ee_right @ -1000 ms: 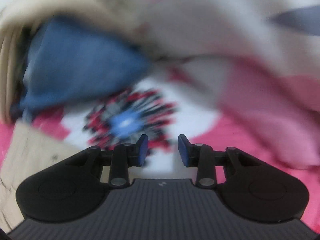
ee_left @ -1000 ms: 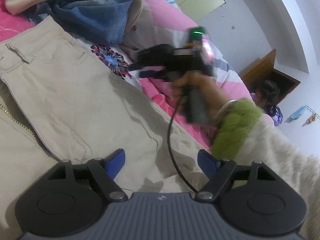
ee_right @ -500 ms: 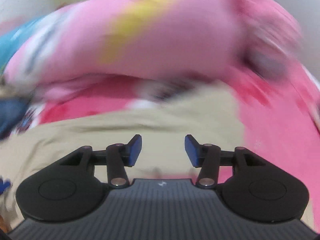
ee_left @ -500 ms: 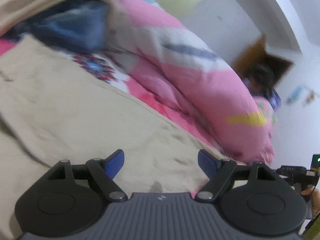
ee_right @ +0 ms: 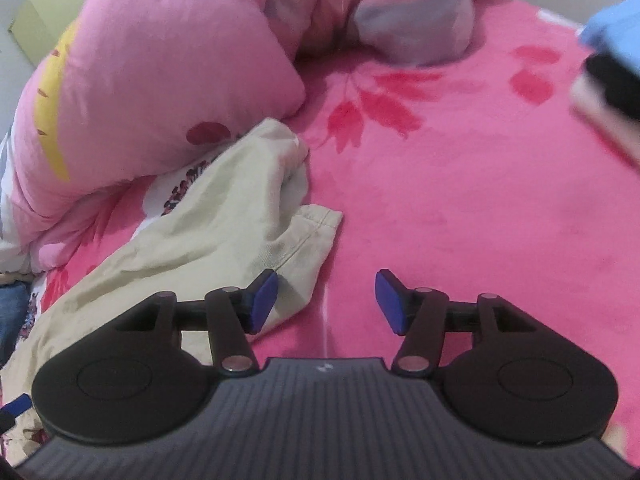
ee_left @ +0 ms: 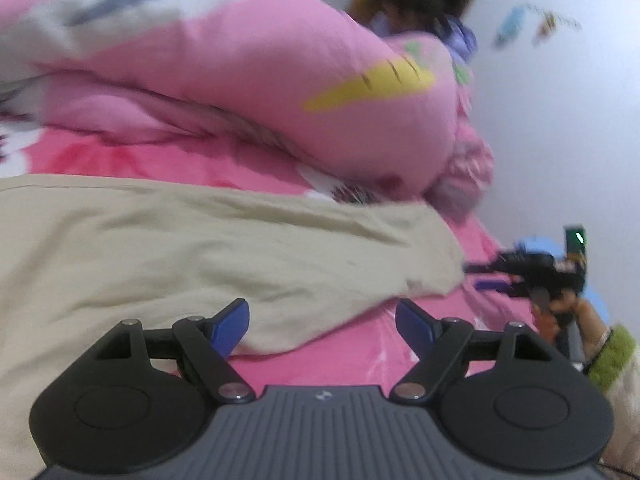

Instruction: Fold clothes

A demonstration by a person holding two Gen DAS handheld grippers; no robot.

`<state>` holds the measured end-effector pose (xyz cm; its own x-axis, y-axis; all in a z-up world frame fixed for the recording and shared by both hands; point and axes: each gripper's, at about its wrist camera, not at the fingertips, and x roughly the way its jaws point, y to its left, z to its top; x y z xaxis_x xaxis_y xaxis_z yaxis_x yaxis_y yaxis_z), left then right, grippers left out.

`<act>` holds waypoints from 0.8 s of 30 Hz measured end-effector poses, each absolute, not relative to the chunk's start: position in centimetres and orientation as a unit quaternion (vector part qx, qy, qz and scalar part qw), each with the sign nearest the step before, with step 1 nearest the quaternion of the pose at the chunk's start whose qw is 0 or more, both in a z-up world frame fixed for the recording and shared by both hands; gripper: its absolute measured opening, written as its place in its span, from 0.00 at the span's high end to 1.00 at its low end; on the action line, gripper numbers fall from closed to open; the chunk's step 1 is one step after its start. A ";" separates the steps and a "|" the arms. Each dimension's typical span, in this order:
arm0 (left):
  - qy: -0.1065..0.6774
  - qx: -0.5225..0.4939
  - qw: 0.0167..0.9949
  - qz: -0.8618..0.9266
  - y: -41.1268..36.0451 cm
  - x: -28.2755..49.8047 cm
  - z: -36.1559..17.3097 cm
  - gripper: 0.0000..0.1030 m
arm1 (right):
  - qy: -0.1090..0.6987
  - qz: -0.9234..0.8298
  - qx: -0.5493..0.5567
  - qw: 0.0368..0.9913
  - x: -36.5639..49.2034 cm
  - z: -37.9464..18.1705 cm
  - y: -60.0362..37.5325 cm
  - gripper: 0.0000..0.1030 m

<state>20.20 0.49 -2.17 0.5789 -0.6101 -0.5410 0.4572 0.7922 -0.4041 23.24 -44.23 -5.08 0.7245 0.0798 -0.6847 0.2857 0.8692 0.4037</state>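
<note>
Left wrist: left gripper wide open, nothing held, low over edge of beige trousers lying on pink bedsheet; pink duvet behind.
Right wrist: right gripper wide open, empty, at trouser hem, left finger over fabric.
</note>
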 end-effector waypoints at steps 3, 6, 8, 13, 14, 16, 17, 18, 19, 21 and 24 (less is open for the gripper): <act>0.349 -0.093 0.878 -0.314 -1.5 20.6 -2.9 0.21 | 0.352 -0.038 0.221 0.909 23.9 -5.4 -43.7 0.60; 0.355 -0.102 0.875 -0.313 -1.8 21.2 -4.3 0.21 | 0.327 -0.019 0.217 0.919 24.0 -4.3 -42.8 0.96; 0.355 -0.119 0.874 -0.310 -1.1 21.4 -4.9 0.21 | 0.300 -0.001 0.174 0.938 23.5 -2.7 -40.7 0.96; 0.351 -0.166 0.867 -0.312 0.9 22.1 -6.1 0.21 | 0.275 0.060 0.010 0.960 22.7 -1.3 -32.9 0.96; 0.352 -0.172 0.865 -0.312 1.1 22.2 -6.3 0.21 | 0.276 0.069 -0.040 0.958 22.8 -1.8 -31.0 0.96; 0.351 -0.180 0.864 -0.314 1.4 22.4 -6.7 0.21 | 0.284 0.091 -0.114 0.948 22.9 -3.1 -27.7 0.96; 0.350 -0.182 0.863 -0.315 1.5 22.5 -6.9 0.21 | 0.289 0.103 -0.140 0.942 23.0 -3.9 -26.4 0.96; 0.348 -0.184 0.863 -0.317 1.7 22.5 -7.0 0.21 | 0.293 0.113 -0.161 0.936 23.0 -4.5 -25.2 0.96; 0.348 -0.186 0.862 -0.319 1.8 22.5 -7.1 0.21 | 0.297 0.119 -0.176 0.931 23.1 -5.1 -24.3 0.96; 0.347 -0.192 0.860 -0.321 2.0 22.6 -7.2 0.21 | 0.298 0.121 -0.202 0.925 23.2 -6.0 -23.0 0.96; 0.347 -0.200 0.857 -0.324 2.2 22.8 -7.4 0.21 | 0.292 0.099 -0.187 0.933 23.3 -5.6 -23.8 0.97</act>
<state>22.76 2.18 -7.35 0.5494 -0.6942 -0.4649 0.4168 0.7100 -0.5676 23.27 -23.79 -5.57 0.8094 0.0757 -0.5824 -0.2943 0.9105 -0.2906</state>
